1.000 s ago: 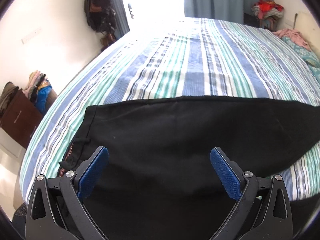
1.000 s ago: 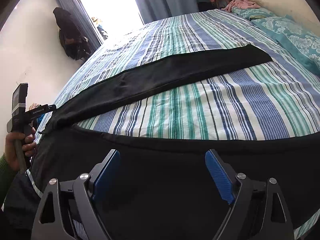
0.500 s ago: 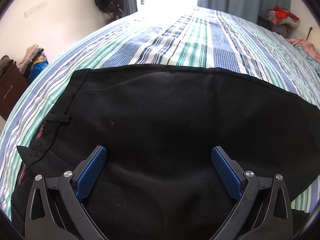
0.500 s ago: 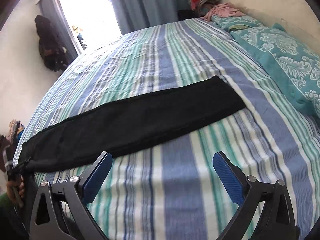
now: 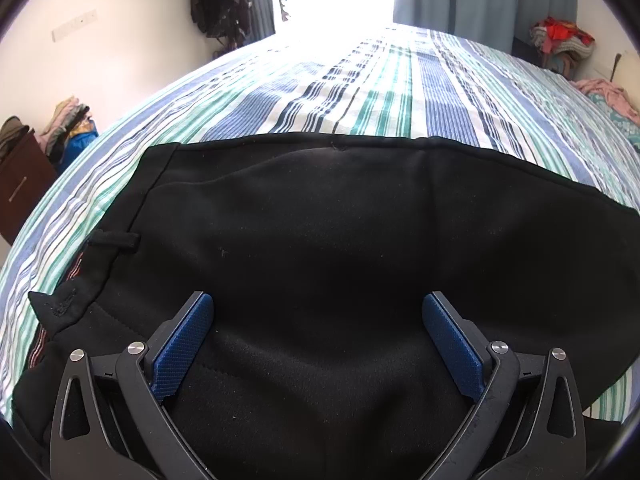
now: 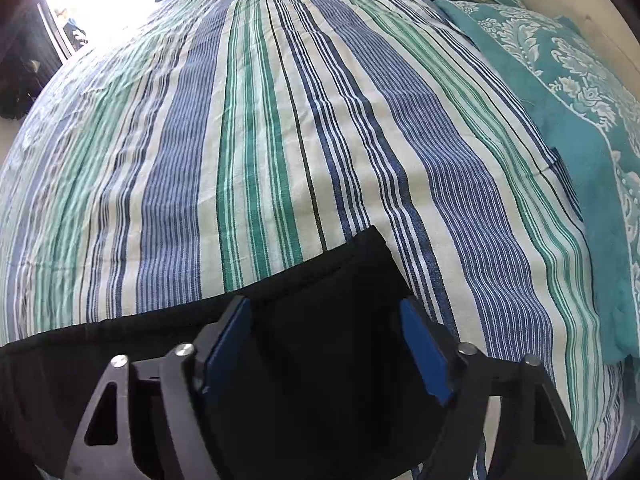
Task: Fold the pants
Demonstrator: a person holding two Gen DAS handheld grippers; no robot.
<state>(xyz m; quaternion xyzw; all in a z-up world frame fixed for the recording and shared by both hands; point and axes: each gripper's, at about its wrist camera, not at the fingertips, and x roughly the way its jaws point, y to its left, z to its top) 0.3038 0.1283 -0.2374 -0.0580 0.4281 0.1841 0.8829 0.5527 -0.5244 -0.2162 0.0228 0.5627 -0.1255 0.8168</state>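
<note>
Black pants (image 5: 340,220) lie flat across the striped bedsheet (image 5: 400,92). In the left wrist view the waist end fills the lower frame, with a belt loop (image 5: 114,240) at the left. My left gripper (image 5: 318,312) hangs just over this cloth, jaws wide open, holding nothing. In the right wrist view the hem end of a pants leg (image 6: 352,264) lies under my right gripper (image 6: 324,312). Its jaws are closing, with the black cloth between the blue pads (image 6: 420,340), which still stand apart from each other.
A teal patterned cover (image 6: 580,120) lies along the right side of the bed. Beside the bed stand a brown cabinet (image 5: 20,176) and a clothes pile (image 5: 68,124). Bags (image 5: 218,0) hang on the far wall; more clothes (image 5: 560,40) are heaped by the curtain (image 5: 480,0).
My right gripper swept to the right along the pants leg to its hem end, tilted downward, and its jaws narrowed. My left gripper sank toward the waist, then held still.
</note>
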